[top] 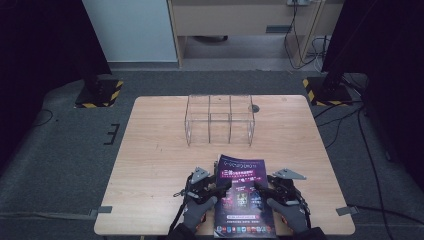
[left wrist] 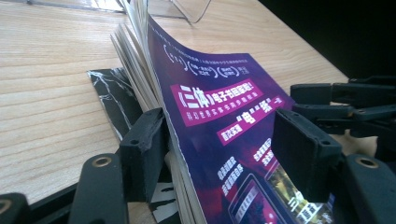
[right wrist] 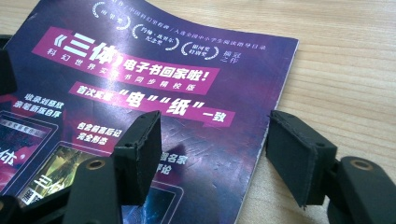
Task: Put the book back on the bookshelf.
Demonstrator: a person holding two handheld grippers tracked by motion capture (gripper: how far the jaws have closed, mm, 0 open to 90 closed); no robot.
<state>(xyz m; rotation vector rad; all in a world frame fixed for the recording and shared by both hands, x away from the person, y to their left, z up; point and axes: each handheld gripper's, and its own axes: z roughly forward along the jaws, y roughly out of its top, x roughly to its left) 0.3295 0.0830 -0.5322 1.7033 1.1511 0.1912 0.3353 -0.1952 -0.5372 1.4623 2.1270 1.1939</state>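
lab / recording setup: lone wooden tabletop (top: 150, 150) on grey carpet, black curtains both sides, stand bases with hazard-striped tape (top: 99, 93) at far left and right, loose cables (top: 300, 40) by far wall

Light wooden table (top: 150, 150), a purple magazine (top: 242, 195) at its near edge, clear acrylic organizer (top: 220, 120) farther back.
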